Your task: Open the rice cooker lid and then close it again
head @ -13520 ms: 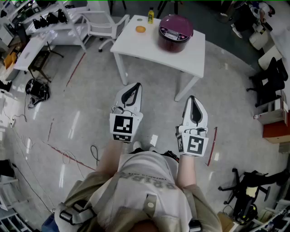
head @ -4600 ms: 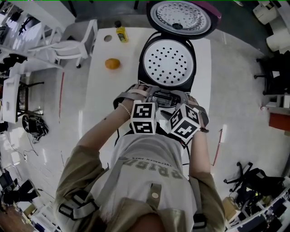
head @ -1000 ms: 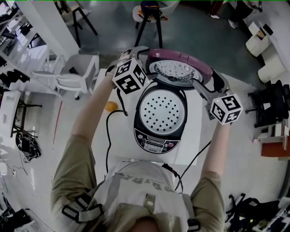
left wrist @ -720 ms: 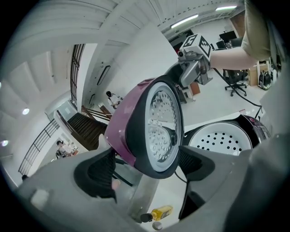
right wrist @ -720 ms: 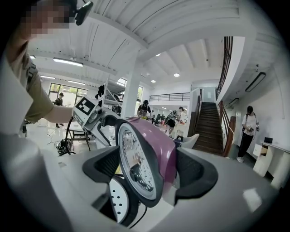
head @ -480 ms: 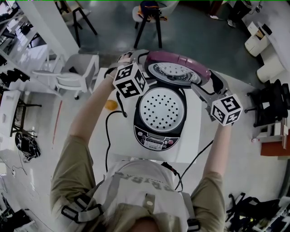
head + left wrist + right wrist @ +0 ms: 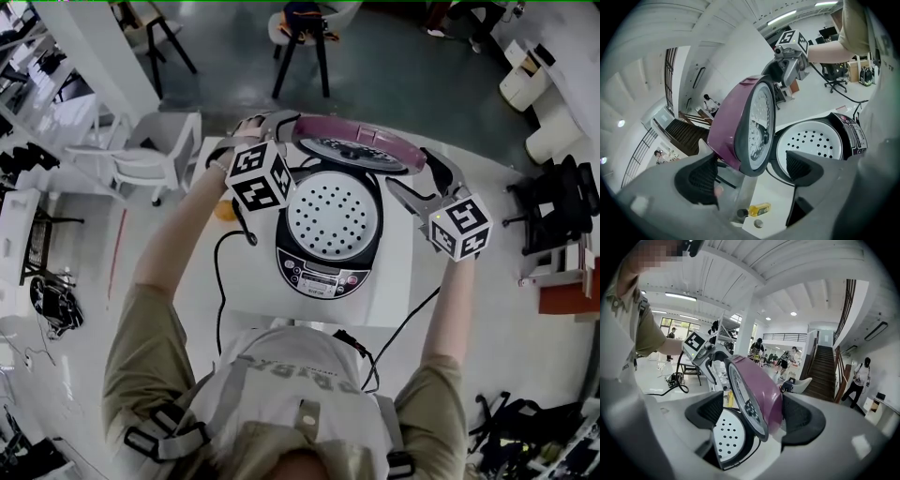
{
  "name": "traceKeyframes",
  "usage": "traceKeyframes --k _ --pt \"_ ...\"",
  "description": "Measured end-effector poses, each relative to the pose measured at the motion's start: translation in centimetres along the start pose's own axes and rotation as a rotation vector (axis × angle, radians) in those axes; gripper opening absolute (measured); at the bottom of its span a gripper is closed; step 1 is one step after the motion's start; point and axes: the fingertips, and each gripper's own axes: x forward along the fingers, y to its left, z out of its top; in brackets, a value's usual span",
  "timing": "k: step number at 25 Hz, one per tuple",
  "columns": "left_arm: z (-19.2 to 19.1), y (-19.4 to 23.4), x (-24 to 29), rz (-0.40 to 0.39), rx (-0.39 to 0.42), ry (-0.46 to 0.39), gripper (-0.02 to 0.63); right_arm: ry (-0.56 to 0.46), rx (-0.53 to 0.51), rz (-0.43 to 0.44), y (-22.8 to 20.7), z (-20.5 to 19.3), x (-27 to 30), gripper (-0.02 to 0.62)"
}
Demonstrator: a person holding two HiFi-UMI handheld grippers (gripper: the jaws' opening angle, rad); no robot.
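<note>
The lid (image 7: 366, 134) of the rice cooker is shown with a glossy purple outer shell, a dark grey rim and a silvery dimpled inner plate, while the inner tray (image 7: 333, 214) is rendered white and dotted with regular rows of small dark holes. The desk (image 7: 401, 281) is seen as plain white and the bottle (image 7: 758, 210) as yellow with a dark cap. Black squares on white are borne by the cubes of the left gripper (image 7: 749, 165) and right gripper (image 7: 757, 412), whose pale grey fingers (image 7: 701, 176) are lined with black cross-hatched pads.
</note>
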Motion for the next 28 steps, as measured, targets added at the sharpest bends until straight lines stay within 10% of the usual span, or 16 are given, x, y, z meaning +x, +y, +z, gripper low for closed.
traceKeyframes --k 28 --pt "-3.4 -12.2 -4.2 -0.148 0.122 0.104 0.471 0.146 -0.068 0.185 10.7 -6.2 -3.8 0.407"
